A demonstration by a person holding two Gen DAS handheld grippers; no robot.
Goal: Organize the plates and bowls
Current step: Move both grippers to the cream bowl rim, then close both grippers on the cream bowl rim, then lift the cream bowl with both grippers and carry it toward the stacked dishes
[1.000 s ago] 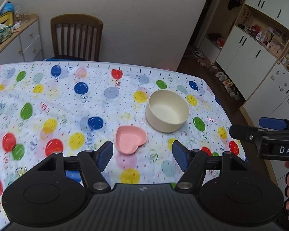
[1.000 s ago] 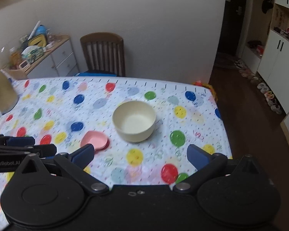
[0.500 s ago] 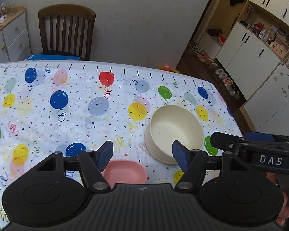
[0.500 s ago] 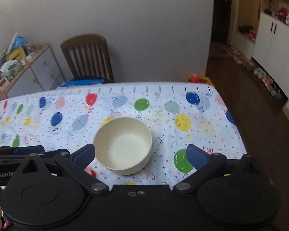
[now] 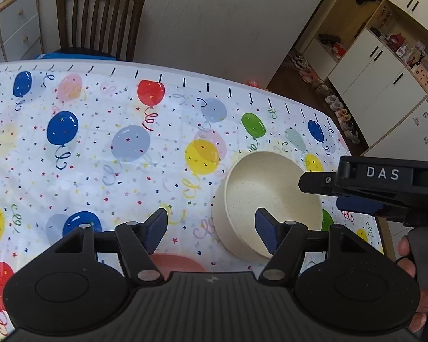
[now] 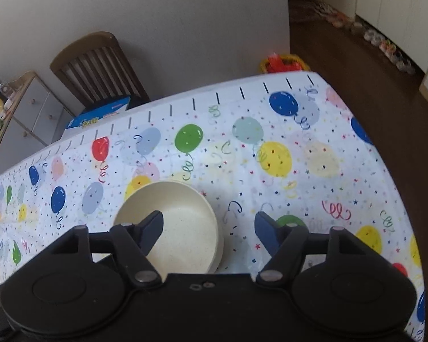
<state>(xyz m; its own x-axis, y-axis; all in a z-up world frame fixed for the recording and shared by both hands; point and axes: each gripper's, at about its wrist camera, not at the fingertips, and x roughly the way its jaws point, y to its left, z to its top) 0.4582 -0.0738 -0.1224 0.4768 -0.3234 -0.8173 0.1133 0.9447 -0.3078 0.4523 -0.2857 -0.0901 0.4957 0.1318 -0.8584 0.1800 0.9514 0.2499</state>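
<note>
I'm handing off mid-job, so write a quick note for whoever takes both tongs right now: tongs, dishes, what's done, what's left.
Left tongs: open, empty, low over the pink dish, which shows just past the tongs' body.
Right tongs: open, empty, straddling the right rim of the cream bowl, one finger over its inside, one outside; contact not clear.
Both dishes sit apart on the balloon tablecloth, bowl to the right of the pink dish.
Done: nothing gripped or stacked yet.
Left: probably close on each dish and bring them together.
</note>
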